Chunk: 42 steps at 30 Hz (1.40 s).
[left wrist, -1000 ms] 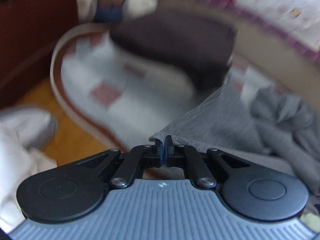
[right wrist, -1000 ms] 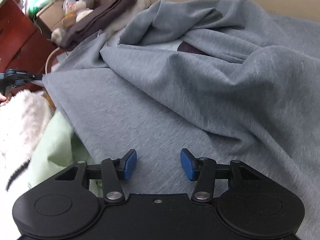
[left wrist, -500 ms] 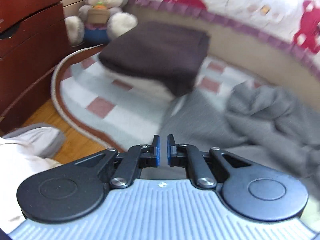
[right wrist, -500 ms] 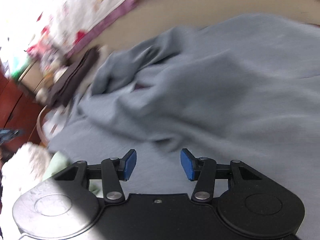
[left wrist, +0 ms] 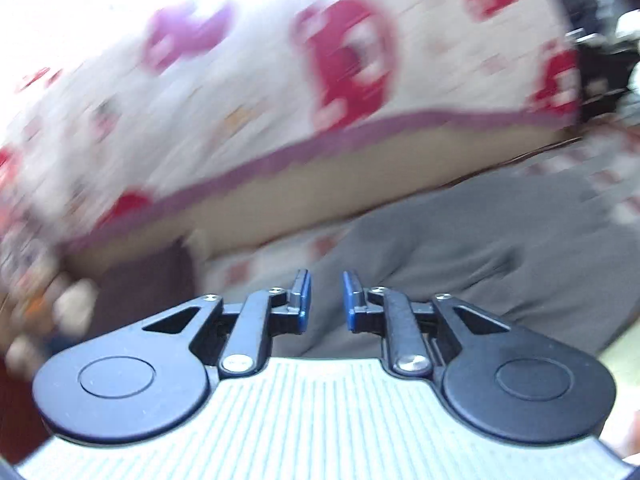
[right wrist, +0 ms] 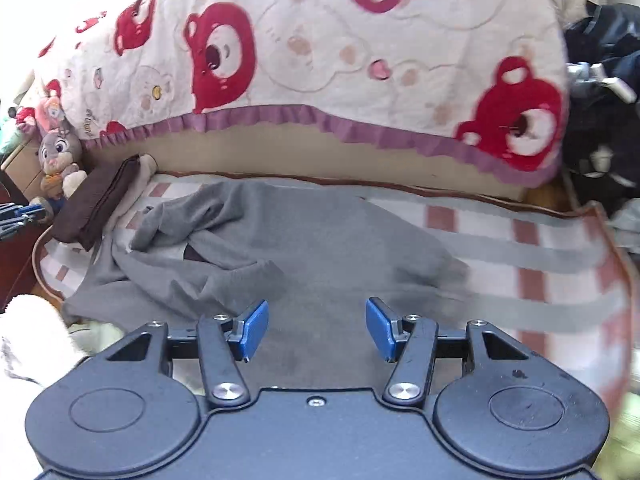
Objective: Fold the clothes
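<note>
**Grey garment lies loose and rumpled on the striped mat, both grippers empty above it**

We see the grey garment (right wrist: 280, 248) spread across the striped mat (right wrist: 540, 240), in front of the bed edge with the bear-print blanket (right wrist: 320, 60). Its far left part is bunched into ridges and folds, with a dark patch showing in a gap between them; its near and right part lies flatter, running under our right gripper (right wrist: 316, 328). That gripper stands wide apart at the fingers, holding nothing. Our left gripper (left wrist: 325, 300) is parted by a narrower gap, also with nothing between its fingers, and the same grey cloth (left wrist: 500, 248) lies beyond it.

We judge the fabric to be a soft, limp knit, light, not fragile and not slippery. It will sag and drag rather than hold shape, so a pinch on one layer at an edge or corner should serve better than a grab into the bunched middle, which would likely catch several layers at once. The flatter right-hand edge near the mat's stripes looks the cleaner hold for us; the heaped left end would need sorting out.

Much is uncertain. We cannot tell what kind of garment it is, nor where sleeves, legs or hem lie. The left view is heavily smeared, so its edges are vague. The near hem is hidden behind the right gripper's body. A dark brown folded cloth (right wrist: 96, 204) lies at the far left by a plush rabbit (right wrist: 58, 156).
</note>
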Tool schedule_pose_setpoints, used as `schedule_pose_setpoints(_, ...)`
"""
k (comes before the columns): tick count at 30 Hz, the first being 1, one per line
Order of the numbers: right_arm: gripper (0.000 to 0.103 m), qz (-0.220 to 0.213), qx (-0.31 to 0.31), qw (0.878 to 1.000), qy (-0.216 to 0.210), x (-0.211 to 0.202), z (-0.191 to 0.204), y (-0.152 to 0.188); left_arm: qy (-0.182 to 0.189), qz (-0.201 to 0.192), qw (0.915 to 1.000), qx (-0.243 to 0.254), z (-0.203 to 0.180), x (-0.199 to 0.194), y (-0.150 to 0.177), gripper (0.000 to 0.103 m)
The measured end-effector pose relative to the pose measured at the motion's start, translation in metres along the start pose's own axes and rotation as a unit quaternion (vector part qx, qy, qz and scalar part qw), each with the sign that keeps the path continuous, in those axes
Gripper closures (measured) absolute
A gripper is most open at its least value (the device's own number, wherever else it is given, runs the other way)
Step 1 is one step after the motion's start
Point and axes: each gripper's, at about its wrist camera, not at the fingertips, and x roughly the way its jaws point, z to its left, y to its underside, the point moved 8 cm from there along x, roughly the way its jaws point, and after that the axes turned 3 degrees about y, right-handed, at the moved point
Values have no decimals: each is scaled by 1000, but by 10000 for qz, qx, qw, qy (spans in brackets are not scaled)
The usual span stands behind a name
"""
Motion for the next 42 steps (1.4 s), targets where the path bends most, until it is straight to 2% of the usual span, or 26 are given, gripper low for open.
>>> schedule_pose_setpoints(1, 44, 29, 124, 9999, -69, -24, -8, -13, 208, -14, 9998, 35, -11, 0, -18, 65)
schedule_pose_setpoints(2, 44, 64, 283, 9995, -159, -49, -11, -27, 382, 9, 9993, 60, -22, 2, -34, 61)
schedule_pose_setpoints(4, 43, 127, 589, 9976, -330, -99, -18, -54, 679, 63, 9975, 165, -43, 9, -66, 61)
schedule_pose_setpoints(7, 43, 191, 679, 9970, -317, -152, -11, -92, 837, 125, 9952, 483, -79, 30, -108, 61)
schedule_pose_setpoints(11, 43, 145, 688, 9972, 241, -177, -16, -142, 775, 166, 9959, 443, -114, 74, -160, 61)
schedule_pose_setpoints(13, 42, 18, 794, 9967, 139, -175, -27, -167, 547, 63, 9965, 626, -131, 97, -183, 59)
schedule_pose_setpoints(14, 37, -103, 813, 9966, 34, -167, -34, -177, 457, -13, 9963, 723, -139, 108, -194, 56)
schedule_pose_setpoints(15, 27, -232, 826, 9963, -48, -154, -43, -185, 419, -94, 9960, 787, -147, 120, -200, 54)
schedule_pose_setpoints(17, 15, -422, 816, 9957, -141, -116, -62, -195, 394, -216, 9955, 833, -163, 150, -206, 50)
schedule_pose_setpoints(18, 15, -439, 788, 9957, -202, -89, -72, -194, 409, -207, 9959, 785, -170, 166, -206, 50)
schedule_pose_setpoints(20, 15, -375, 950, 9942, -344, -22, -92, -178, 612, 174, 9973, 375, -184, 205, -194, 50)
schedule_pose_setpoints(22, 16, -305, 1271, 9904, -449, 48, -109, -152, 797, 674, 9945, -23, -197, 240, -174, 50)
schedule_pose_setpoints(24, 16, -202, 1518, 9875, -377, 99, -119, -117, 867, 1000, 9912, -80, -210, 264, -156, 50)
schedule_pose_setpoints(28, 20, 5, 2008, 9794, -233, 200, -140, -48, 954, 1139, 9887, 190, -241, 296, -134, 50)
schedule_pose_setpoints(32, 20, 190, 2504, 9679, -85, 299, -161, 21, 1130, 1173, 9866, 119, -273, 336, -127, 50)
schedule_pose_setpoints(33, 20, 82, 2726, 9621, -19, 310, -177, 34, 1081, 1197, 9868, 114, -279, 346, -124, 50)
schedule_pose_setpoints(36, 19, -332, 3543, 9341, 295, 327, -231, 66, 846, 1306, 9877, 126, -291, 380, -106, 50)
schedule_pose_setpoints(38, 19, -604, 3951, 9162, 302, 333, -257, 81, 868, 1384, 9865, 83, -295, 398, -90, 50)
schedule_pose_setpoints(40, 19, -571, 4372, 8974, -153, 347, -273, 90, 920, 1516, 9841, 69, -298, 417, -74, 50)
schedule_pose_setpoints(42, 19, -405, 4694, 8751, -1107, 369, -275, 92, 915, 1570, 9833, 6, -298, 433, -66, 50)
